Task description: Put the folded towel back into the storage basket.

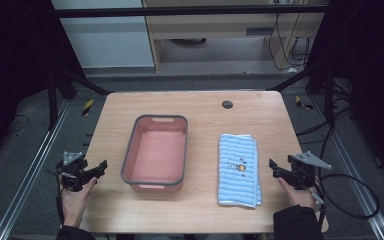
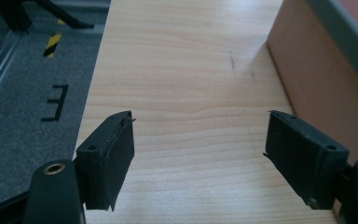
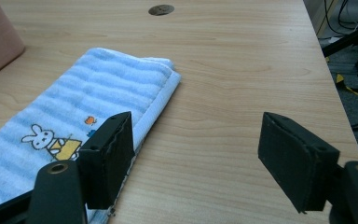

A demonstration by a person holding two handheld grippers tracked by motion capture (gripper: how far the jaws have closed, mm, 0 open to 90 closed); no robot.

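1. The folded towel (image 1: 238,170), striped blue and white, is lying flat on the tabletop (image 1: 205,107) at about 4 o'clock from the tabletop's middle, with its long side running toward 12 o'clock.
2. A small rabbit picture (image 3: 51,141) is showing on the towel's upper face in the right gripper view.
3. The pink tub (image 1: 156,152) with a grey rim is sitting at about 8 o'clock from the middle, near the towel yet apart from it, with bare wood lying between them.
4. The right gripper (image 1: 274,166) is hovering at 3 o'clock of the towel, just beside its edge, with its jaws standing wide apart and holding nothing.
5. In the right gripper view, the left-hand jaw is overlapping the towel's near edge; whether it is touching the cloth cannot be told.
6. The left gripper (image 1: 101,167) is hanging at 9 o'clock of the tub, at the tabletop's edge, released and gripping nothing.
7. In the left gripper view, the tub's wall (image 2: 317,79) is rising close beside the right-hand jaw.
8. A dark round cap (image 1: 227,104) is sitting in the tabletop at 12 o'clock of the towel, well apart from it.
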